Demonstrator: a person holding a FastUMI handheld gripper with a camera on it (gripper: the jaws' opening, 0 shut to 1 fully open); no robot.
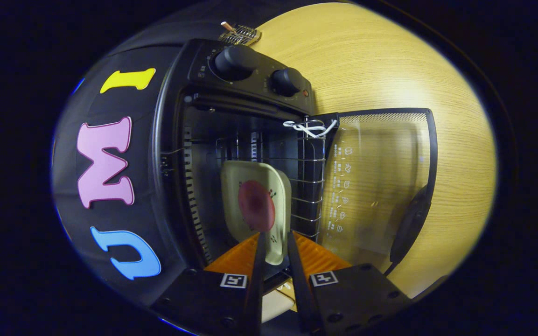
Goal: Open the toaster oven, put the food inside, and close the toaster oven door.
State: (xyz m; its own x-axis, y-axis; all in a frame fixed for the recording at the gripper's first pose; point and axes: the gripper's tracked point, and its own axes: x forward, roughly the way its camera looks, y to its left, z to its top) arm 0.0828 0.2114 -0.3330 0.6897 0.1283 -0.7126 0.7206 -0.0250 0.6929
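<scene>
The view is rolled, so the oven [231, 154] appears turned on its side, its opening facing the camera and its two knobs [259, 70] toward 12 o'clock. The door [380, 186] hangs fully open — its glass pane lies over the wooden worktop [390, 60] toward 3 o'clock, with a column of small printed icons near the hinge side and a dark handle [411, 224] along its outer edge.

Inside the oven a wire rack [308, 182] shows, with a white cord [308, 127] tied at its upper corner. A pale plate [255, 205] with small leaf markings sits in the cavity against the rack, and a round reddish piece of food [256, 206] rests on it.

The hand-held gripper [275, 245] points into the opening from 6 o'clock. Its fingers [258, 261] stand close together with a narrow gap, and the near rim of the plate sits in that gap — both fingers appear to pinch it.

Beyond the oven, toward 12 o'clock, a small metal grid [241, 33] lies at the worktop's far edge.
</scene>
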